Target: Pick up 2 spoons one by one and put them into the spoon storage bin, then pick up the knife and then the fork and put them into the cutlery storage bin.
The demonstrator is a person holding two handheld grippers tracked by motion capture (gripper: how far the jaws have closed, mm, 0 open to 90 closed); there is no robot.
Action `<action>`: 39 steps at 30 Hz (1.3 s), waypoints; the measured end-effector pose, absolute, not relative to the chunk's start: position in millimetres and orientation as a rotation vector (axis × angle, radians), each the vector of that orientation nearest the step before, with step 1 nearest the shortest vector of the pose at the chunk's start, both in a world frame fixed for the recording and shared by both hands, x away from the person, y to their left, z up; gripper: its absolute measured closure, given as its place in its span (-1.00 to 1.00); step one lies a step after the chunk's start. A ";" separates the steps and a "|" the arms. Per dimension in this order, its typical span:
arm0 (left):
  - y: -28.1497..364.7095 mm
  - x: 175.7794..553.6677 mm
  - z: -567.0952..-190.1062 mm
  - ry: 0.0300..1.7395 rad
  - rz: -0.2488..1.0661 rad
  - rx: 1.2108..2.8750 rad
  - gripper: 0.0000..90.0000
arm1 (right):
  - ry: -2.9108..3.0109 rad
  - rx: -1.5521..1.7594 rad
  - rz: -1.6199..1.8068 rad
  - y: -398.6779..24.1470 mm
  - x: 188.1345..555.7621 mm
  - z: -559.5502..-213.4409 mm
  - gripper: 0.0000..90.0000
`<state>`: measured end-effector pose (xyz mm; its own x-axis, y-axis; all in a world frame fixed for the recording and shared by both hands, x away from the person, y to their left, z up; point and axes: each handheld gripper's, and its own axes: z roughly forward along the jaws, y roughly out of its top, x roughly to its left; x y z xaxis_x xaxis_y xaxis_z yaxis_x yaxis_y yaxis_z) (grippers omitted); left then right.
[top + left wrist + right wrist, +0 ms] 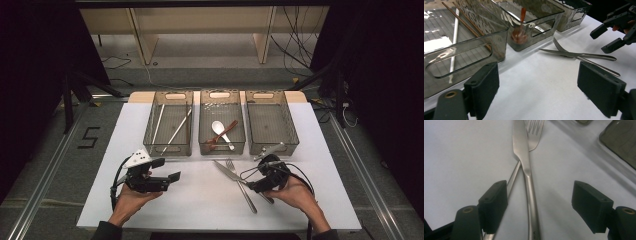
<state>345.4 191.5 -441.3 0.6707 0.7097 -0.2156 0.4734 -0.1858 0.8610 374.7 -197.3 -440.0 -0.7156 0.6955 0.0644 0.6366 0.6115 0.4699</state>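
Observation:
A steel knife and fork lie crossed on the white table, just in front of the bins. My right gripper is open low over their handles. In the right gripper view the knife runs up between its jaws, with the fork crossing under it beside the left jaw. My left gripper is open and holds nothing, at the table's left. It faces the knife and fork from some way off, with bare table between its jaws.
Three clear grey bins stand in a row at the back. The left bin holds chopsticks and a white stick. The middle bin holds a white spoon and a reddish-brown spoon. The right bin holds nothing.

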 end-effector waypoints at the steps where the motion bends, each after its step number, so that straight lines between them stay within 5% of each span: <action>1: 192.2 345.6 -442.5 0.931 0.277 1.834 -0.62 | 2.707 1.125 0.710 -197.1 374.4 -440.2 -0.34; 11: 197.3 341.6 -444.4 0.935 0.260 1.804 -0.63 | 2.720 1.126 0.675 -191.1 376.6 -441.4 -0.33; 39: 202.2 334.3 -445.3 0.928 0.281 1.792 -0.63 | 2.862 1.058 0.380 -166.0 388.5 -452.6 0.39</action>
<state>334.3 202.2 -445.3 0.6714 0.7042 -0.2309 0.4580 -0.1493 0.8763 388.5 -166.0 -452.6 -0.7612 0.6481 0.0232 0.6317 0.7328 0.2528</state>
